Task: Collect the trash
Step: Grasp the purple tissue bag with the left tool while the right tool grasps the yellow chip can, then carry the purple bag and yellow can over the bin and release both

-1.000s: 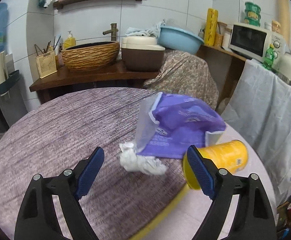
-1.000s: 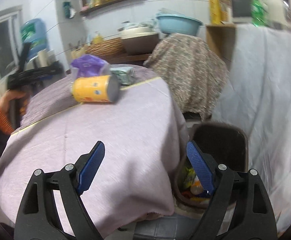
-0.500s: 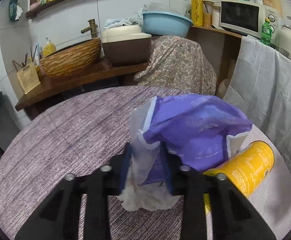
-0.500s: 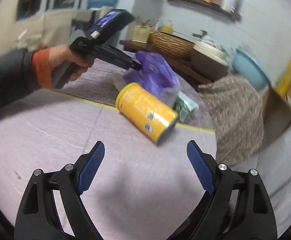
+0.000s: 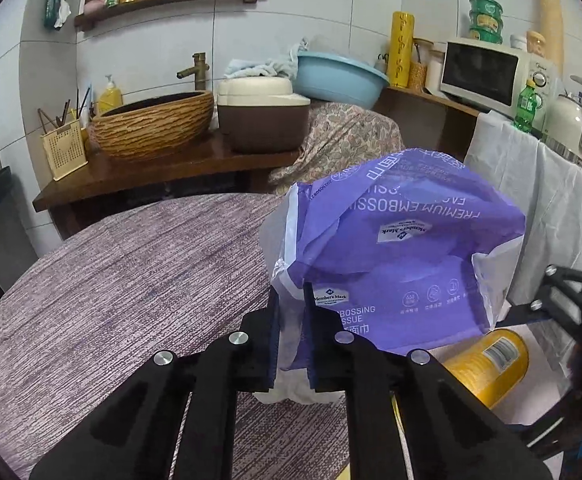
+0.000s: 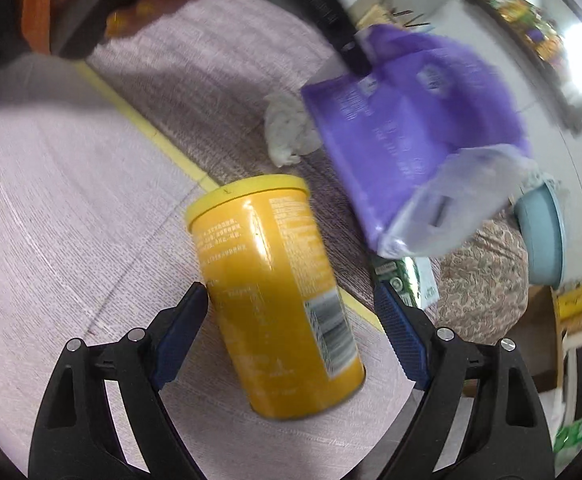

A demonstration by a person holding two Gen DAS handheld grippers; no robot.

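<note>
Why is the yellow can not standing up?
The yellow can is tipped over, lying on its side on the table, lid end pointing away. The right gripper has open jaws on either side of it. Why it fell cannot be told.

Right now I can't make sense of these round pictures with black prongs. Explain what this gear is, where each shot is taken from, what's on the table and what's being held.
There is no robot here. A person holds a hand tool in each hand, each ending in a two-finger claw, with a wide-angle camera looking forward along the fingers. That is why both pictures are round and bent.

The left wrist view shows the left claw shut on a purple tissue bag, pinching its clear plastic edge. The right wrist view shows the right claw open, its blue pads on either side of a yellow can lying on its side, not yet squeezing it.

On the round table, covered with cloth, there is also a crumpled white tissue and a green packet partly hidden under the bag.
</note>
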